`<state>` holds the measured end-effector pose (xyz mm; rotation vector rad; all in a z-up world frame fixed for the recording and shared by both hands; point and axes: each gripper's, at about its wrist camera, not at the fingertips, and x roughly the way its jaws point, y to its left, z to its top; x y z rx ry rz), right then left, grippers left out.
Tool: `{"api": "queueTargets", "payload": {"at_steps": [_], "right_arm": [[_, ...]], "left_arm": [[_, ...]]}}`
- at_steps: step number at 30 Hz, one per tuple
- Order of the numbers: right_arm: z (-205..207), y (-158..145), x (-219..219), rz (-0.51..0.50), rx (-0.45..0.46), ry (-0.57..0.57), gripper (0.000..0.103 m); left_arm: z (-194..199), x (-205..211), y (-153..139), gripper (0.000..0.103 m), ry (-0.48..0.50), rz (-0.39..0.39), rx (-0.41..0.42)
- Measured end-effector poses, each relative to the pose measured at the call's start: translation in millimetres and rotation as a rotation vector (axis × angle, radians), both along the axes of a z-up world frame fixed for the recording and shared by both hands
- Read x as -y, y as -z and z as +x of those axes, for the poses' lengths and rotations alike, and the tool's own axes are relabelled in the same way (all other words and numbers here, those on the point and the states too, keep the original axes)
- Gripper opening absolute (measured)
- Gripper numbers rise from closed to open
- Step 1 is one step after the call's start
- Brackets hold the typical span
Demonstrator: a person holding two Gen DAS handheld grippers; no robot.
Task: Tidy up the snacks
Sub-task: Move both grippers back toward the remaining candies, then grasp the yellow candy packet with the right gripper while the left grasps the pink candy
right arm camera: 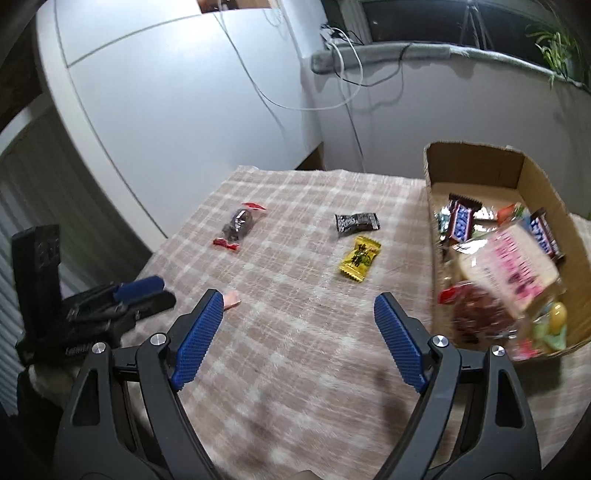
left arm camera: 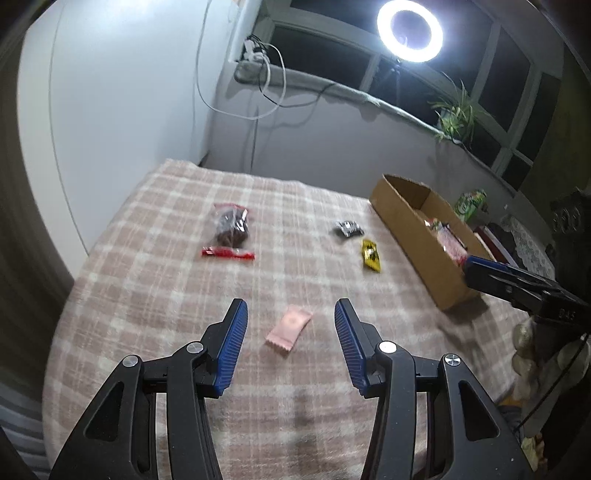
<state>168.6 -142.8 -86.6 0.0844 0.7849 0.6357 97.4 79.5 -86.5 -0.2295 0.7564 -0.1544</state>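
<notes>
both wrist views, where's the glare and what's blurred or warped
Left wrist view: the ring light blows out to white glare at the top, the window behind it is black, and the checked cloth smears slightly. Right wrist view: no lamp in frame, and the snacks in the cardboard box are streaked with motion blur. Both views: fisheye bends the walls and darkens the corners.

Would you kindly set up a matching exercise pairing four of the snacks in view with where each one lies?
Things:
1. pink packet
2. yellow candy
3. dark red-ended bag
4. Snickers bar

Places:
A. inside the cardboard box
B. on the cloth, just nearer than the black wrapper
C. on the cloth, in front of the left claw, between its open fingers
D. far left on the cloth, alone

Pairs: 1-C, 2-B, 3-D, 4-A
</notes>
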Motion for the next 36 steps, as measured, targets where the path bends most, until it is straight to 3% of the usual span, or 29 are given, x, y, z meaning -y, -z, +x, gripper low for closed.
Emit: {"api": "queueTargets", "payload": {"at_steps": [2, 8, 27, 29, 33, 35, 36], "right_arm": [[3.5, 5.7, -9.4, -0.019, 0.009, 0.028, 0.078], [31.7, 26.2, -28.3, -0.061, -0.033, 0.110, 0.067], [91.3, 58.3, -45.0, -0.156, -0.085, 0.244, 0.066], [94.5, 58.4, -47.2, -0.166, -0.079, 0.243, 0.057], [95.6, 58.6, -50.8, -0.180, -0.065, 0.225, 0.050], [95.0, 58.7, -53.9, -0.188, -0.058, 0.213, 0.036], [94.5, 58.6, -55.6, -0.193, -0.056, 0.204, 0.034]], "left_arm": [[0.9, 0.9, 6.1, 0.048, 0.026, 0.002, -0.011], [9.7, 0.0, 23.7, 0.048, 0.087, 0.021, -0.047], [39.0, 13.6, 46.4, 0.048, 0.205, 0.090, -0.115], [41.1, 16.3, 48.6, 0.048, 0.208, 0.098, -0.120], [42.2, 19.6, 52.3, 0.041, 0.212, 0.119, -0.118], [41.9, 19.9, 53.5, 0.035, 0.207, 0.127, -0.112], [42.0, 20.2, 53.8, 0.034, 0.207, 0.128, -0.110]]}}
